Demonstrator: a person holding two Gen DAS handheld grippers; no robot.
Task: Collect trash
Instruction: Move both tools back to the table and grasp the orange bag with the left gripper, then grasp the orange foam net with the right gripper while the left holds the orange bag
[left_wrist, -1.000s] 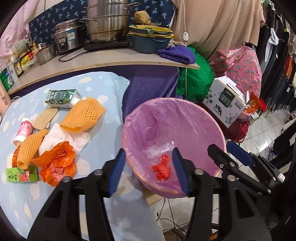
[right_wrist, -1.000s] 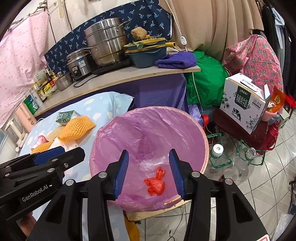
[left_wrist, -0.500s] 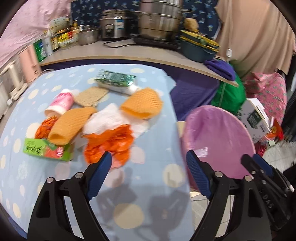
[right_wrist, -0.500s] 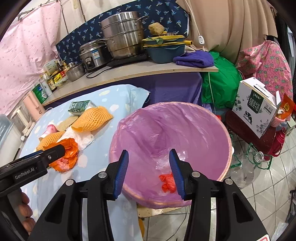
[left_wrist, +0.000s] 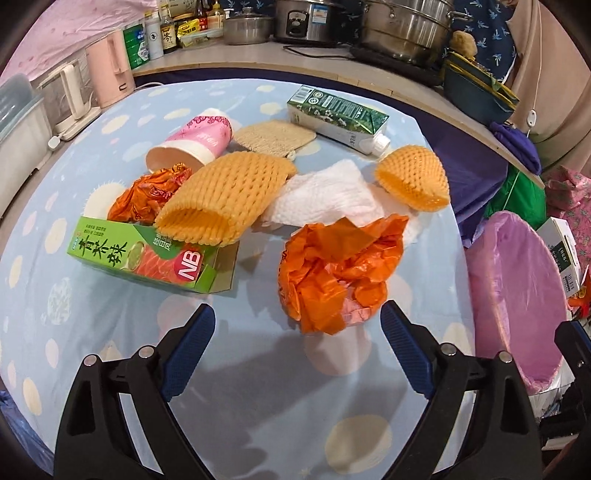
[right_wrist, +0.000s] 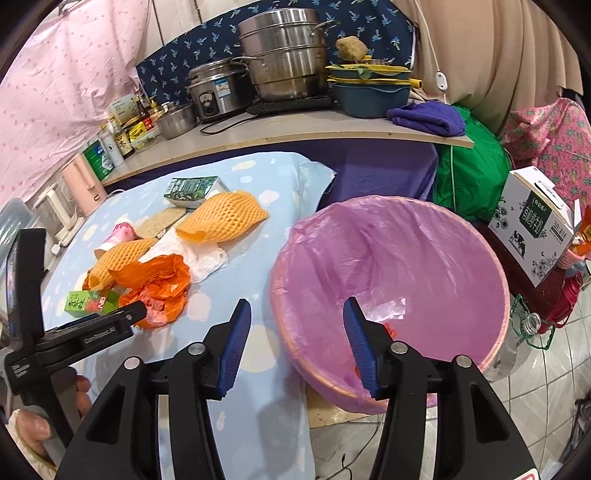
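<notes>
Hovering wide open, empty: left gripper (left_wrist: 297, 343) just near of orange plastic bag (left_wrist: 338, 271) on bench (left_wrist: 258, 406). Gaping too, right gripper (right_wrist: 291, 343) at lined trash bin (right_wrist: 388, 266); red scrap (right_wrist: 387, 328) inside, seen only there.

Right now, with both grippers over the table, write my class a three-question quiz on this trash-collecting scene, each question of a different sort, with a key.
1. True or false: the left gripper is shut on the orange plastic bag.
2. Multiple choice: what partly covers the green carton? A) the milk carton B) an orange foam fruit net C) the purple cloth
3. Fill in: the right gripper hangs open over the near rim of the ____ lined with a pink bag.

Key:
1. False; its jaws are wide open, just short of the bag.
2. B, the foam net lies across its top edge.
3. Bin.
</notes>
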